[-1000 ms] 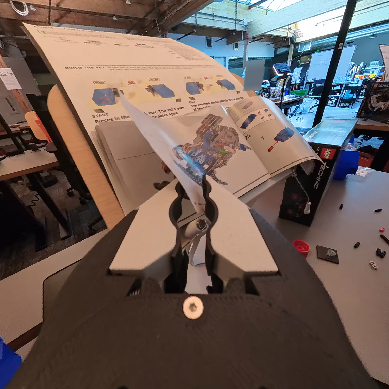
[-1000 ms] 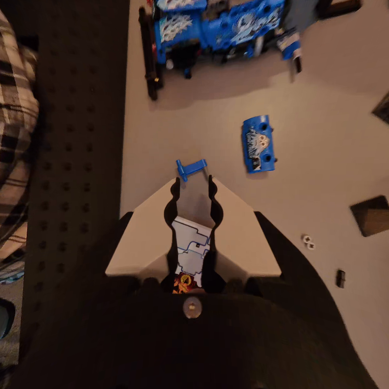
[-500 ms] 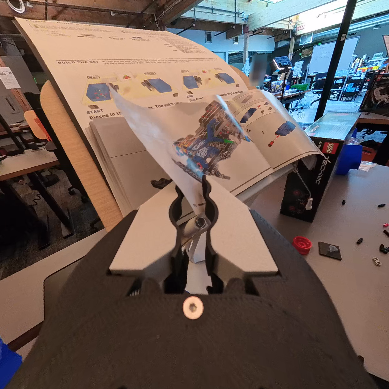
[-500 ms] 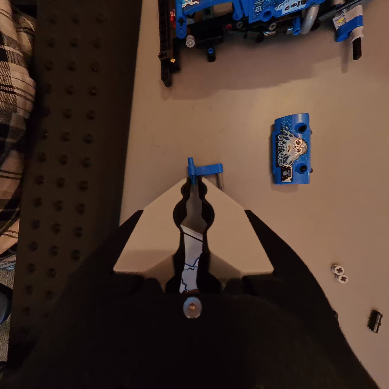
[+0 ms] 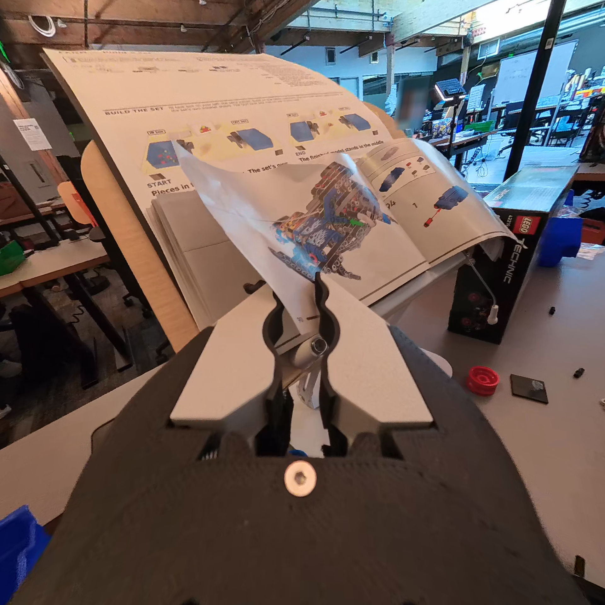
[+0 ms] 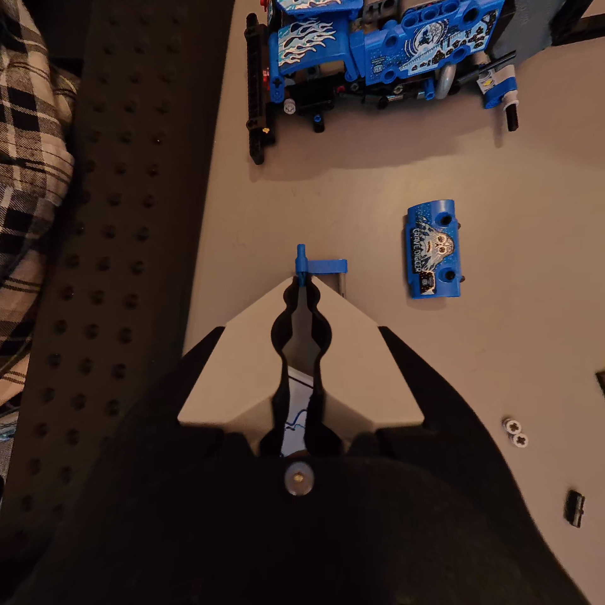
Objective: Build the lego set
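The left gripper (image 5: 298, 288) is closed on the lower corner of a loose page (image 5: 262, 216) of the instruction booklet (image 5: 409, 229), lifting that page away from the spread; the page bends upward and partly covers the printed model picture. The booklet lies open on a tilted stand, with a large printed sheet (image 5: 203, 98) curving up behind it. To the right of the stand a black set box (image 5: 510, 248) stands upright on the bench (image 5: 540, 442), and nearer the front edge lie a red wheel hub (image 5: 483, 380) and a flat black square piece (image 5: 528, 388), just beside each other.

The right gripper (image 6: 302, 281) points down at the bench, its fingers drawn in to a narrow gap and pinching the stem of a small blue pin piece (image 6: 319, 265), which lies on the bench surface near its left edge. A blue printed panel (image 6: 432, 249) lies apart to the right. The partly built blue and black model (image 6: 376, 62) sits toward the far edge. Two small white round connectors (image 6: 515, 432) touch each other near the right side, with a small black connector (image 6: 574, 513) closer in. A dark perforated board (image 6: 108, 229) runs along the bench's left edge.
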Motion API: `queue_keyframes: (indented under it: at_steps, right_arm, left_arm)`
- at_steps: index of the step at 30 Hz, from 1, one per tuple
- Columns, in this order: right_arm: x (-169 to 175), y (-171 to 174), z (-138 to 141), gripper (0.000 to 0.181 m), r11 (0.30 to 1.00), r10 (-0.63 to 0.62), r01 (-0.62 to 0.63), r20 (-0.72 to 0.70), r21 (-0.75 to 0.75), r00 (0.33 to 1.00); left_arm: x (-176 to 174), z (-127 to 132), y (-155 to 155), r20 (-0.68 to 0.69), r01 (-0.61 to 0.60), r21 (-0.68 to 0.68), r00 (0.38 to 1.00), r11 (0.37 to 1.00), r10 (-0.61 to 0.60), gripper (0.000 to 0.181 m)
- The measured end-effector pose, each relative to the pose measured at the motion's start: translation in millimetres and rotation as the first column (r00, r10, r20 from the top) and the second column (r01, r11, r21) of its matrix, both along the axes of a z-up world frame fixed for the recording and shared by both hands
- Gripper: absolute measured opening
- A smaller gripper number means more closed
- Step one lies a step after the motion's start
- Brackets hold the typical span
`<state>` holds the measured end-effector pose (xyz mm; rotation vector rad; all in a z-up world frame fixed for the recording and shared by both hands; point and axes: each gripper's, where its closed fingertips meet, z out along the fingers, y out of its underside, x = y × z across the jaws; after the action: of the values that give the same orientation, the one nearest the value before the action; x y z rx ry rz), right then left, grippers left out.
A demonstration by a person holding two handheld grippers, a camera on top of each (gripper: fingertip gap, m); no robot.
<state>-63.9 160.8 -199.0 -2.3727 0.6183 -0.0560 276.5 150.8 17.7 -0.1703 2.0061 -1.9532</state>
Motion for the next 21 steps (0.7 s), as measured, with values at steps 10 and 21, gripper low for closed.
queue_keyframes:
  at_steps: [10,21]
  right_arm:
    - [6.9,-1.5,5.7,0.003,0.999,-0.025,0.024,0.039,0.03,0.999]
    - [11.8,-1.5,11.2,0.003,0.998,-0.041,0.037,0.076,0.059,0.996]
  left_arm:
    - [-0.3,0.2,-0.4,0.009,-0.003,0.006,1.0,1.0,0.003,0.015]
    - [1.9,-2.8,-0.9,0.013,-0.012,0.018,1.0,1.0,0.012,0.015]
